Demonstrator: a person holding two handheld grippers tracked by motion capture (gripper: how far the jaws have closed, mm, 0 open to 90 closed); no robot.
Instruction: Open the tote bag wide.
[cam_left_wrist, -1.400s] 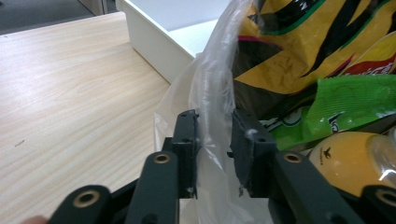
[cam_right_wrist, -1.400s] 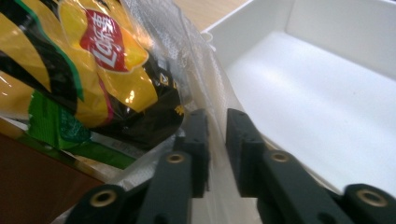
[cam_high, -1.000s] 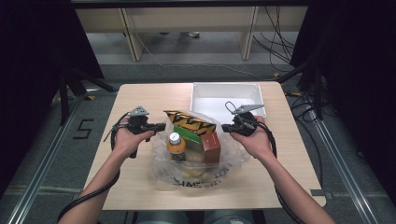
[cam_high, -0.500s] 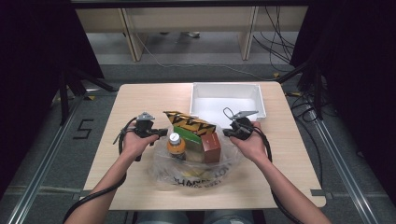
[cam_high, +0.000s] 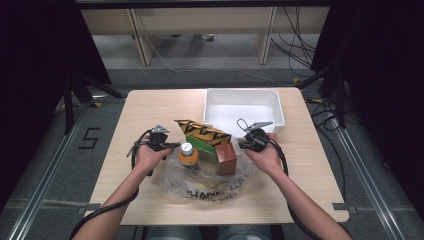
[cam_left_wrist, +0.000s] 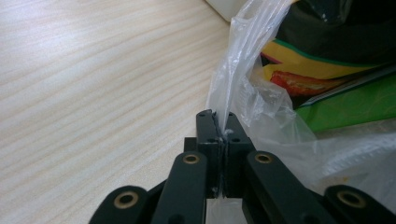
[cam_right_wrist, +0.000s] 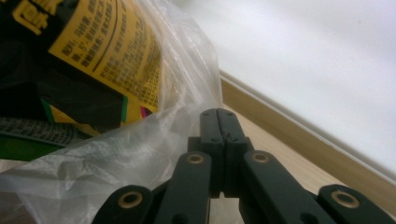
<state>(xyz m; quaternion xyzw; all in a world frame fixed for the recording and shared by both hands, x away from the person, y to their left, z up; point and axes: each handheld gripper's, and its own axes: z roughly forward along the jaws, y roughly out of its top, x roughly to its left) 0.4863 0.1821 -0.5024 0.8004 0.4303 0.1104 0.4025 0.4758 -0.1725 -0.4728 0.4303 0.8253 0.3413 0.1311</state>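
- Pinching the clear crinkled plastic bag (cam_left_wrist: 261, 116) by its edge, the left gripper (cam_left_wrist: 223, 125) has its jaws closed on the film.
- Right gripper (cam_right_wrist: 223, 122) clamps the bag's opposite edge.
- Bag rests on the light wooden table (cam_high: 150, 105), groceries inside, near the white rectangular plastic tray (cam_high: 243, 106).

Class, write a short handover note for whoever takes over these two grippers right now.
Left gripper: jaws shut on the plastic bag, film pinched between them.
Right gripper: jaws shut at the bag's other edge; whether film is caught I cannot tell.
The bag lies on the table with a bottle, a brown box and snack packets inside.
White bin is empty.
Left: likely emptying the bag.
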